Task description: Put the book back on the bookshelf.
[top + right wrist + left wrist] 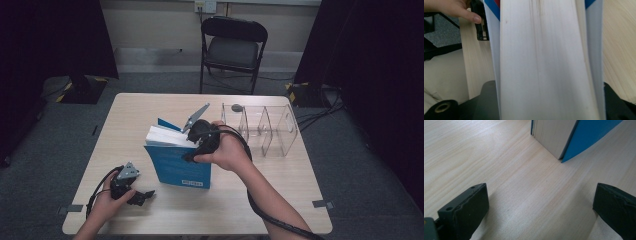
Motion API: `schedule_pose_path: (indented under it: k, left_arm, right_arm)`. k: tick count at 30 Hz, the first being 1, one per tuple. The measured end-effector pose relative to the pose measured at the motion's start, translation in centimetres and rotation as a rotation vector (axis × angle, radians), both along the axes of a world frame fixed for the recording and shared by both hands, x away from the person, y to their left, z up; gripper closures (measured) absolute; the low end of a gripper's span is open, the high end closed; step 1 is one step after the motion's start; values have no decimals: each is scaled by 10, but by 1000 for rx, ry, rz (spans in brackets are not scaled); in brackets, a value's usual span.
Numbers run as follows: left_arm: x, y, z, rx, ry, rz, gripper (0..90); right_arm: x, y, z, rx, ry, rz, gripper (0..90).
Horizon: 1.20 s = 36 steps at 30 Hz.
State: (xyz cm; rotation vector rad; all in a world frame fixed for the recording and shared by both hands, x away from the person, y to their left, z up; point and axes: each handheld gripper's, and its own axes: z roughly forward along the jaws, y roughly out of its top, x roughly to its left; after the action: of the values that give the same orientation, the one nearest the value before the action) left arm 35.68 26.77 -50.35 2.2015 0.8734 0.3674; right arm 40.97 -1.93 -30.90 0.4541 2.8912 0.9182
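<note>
Your book [175,157] is standing near the middle of the table [280,200], its page edges facing up and toward the far side; your right gripper [192,150] is sitting at the book's right edge, with the page block lying between its jaws, the pads probably pressing the covers, though the right gripper view is too close to be sure; your left gripper [142,196] is resting on the table near the front left, well apart from the book's lower corner [562,160]; the divided bin [262,127] is standing to the right of the book, toward the back; the chair [232,47] is waiting behind the table's far edge.
</note>
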Motion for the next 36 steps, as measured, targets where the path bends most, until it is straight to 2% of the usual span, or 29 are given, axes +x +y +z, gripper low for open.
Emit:
schedule_pose_path:
  k: [7, 15, 23, 28, 31, 36]
  left_arm:
    - [0, 0, 0, 1, 0, 0, 0]
    - [0, 0, 0, 0, 0, 0, 0]
    - [0, 0, 0, 0, 0, 0, 0]
    - [0, 0, 0, 2, 4, -3, 0]
    - [0, 0, 1, 2, 4, -3, 0]
    - [0, 0, 1, 7, 9, -4, 0]
  right_arm:
    - [1, 1, 1, -12, 16, 15, 577]
    - [-6, 1, 1, -10, -3, -16, 610]
    - [-11, 2, 1, -8, 1, -57, 615]
    - [-16, 2, 1, -8, -4, -107, 617]
    - [-17, 0, 2, 0, 8, -143, 618]
    - [-17, -7, 5, 24, 7, -167, 618]
